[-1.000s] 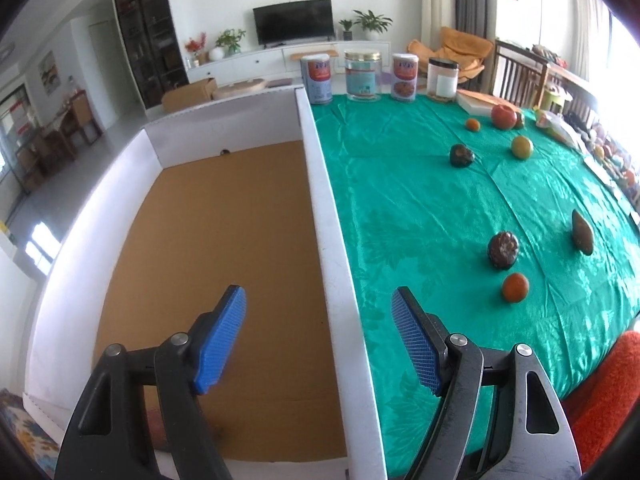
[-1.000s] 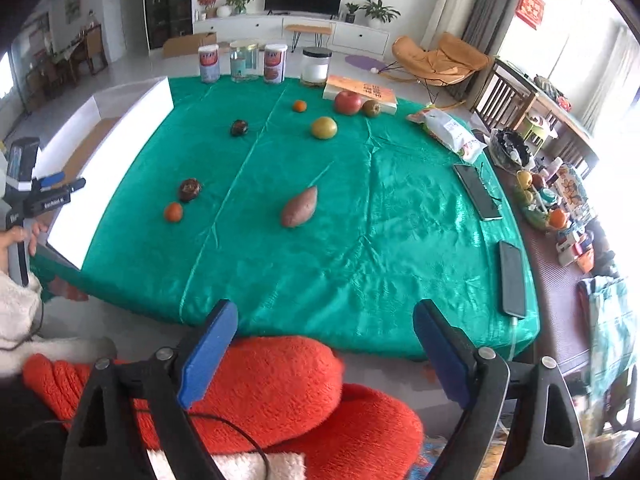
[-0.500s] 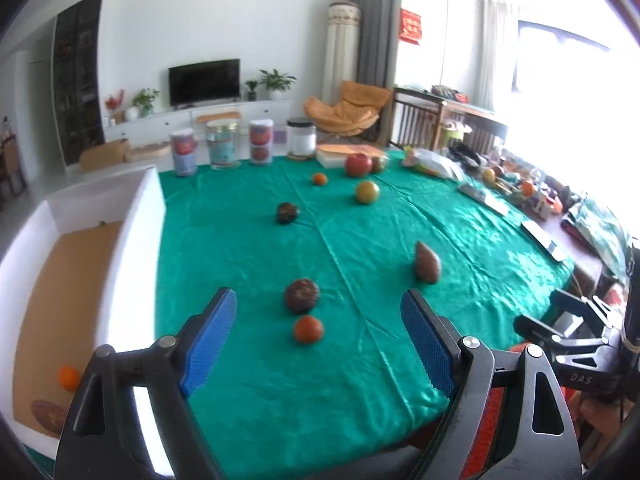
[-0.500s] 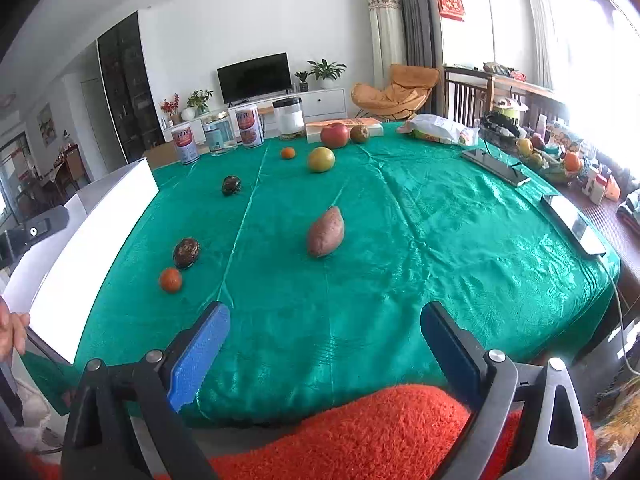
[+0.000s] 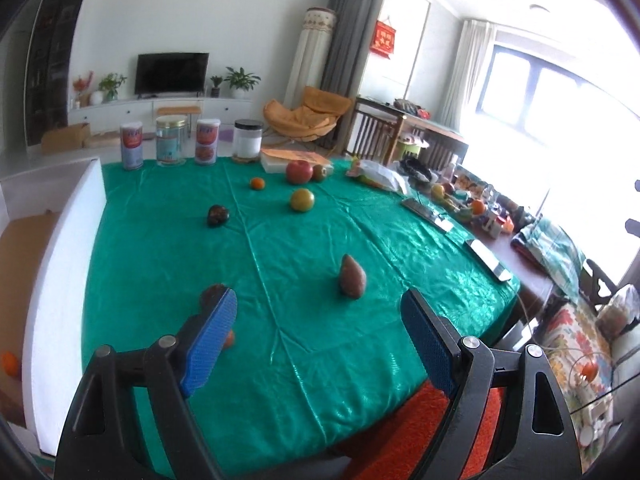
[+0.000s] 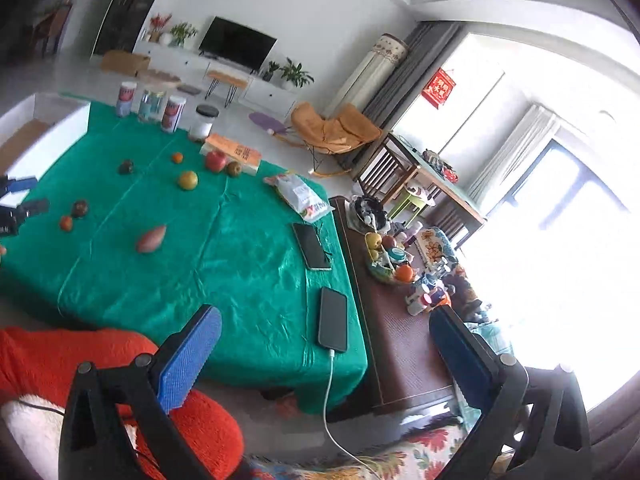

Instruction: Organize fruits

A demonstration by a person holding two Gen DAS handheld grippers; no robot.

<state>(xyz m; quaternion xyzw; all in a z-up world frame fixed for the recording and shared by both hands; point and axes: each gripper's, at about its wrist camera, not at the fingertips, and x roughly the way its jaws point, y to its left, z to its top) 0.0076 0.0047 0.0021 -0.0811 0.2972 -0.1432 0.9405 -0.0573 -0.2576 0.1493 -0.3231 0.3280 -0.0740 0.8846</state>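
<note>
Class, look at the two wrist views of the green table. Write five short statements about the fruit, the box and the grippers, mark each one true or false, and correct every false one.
1. The left gripper holds a fruit. False: it is open, with nothing between its blue pads.
2. The sweet potato lies on the green tablecloth. True.
3. The red apple is inside the white box. False: it sits on the cloth near the far edge, by a book.
4. Two phones lie on the cloth, and one phone has a white cable plugged in. True.
5. The right gripper is shut. False: its jaws stand wide open, empty.
</note>
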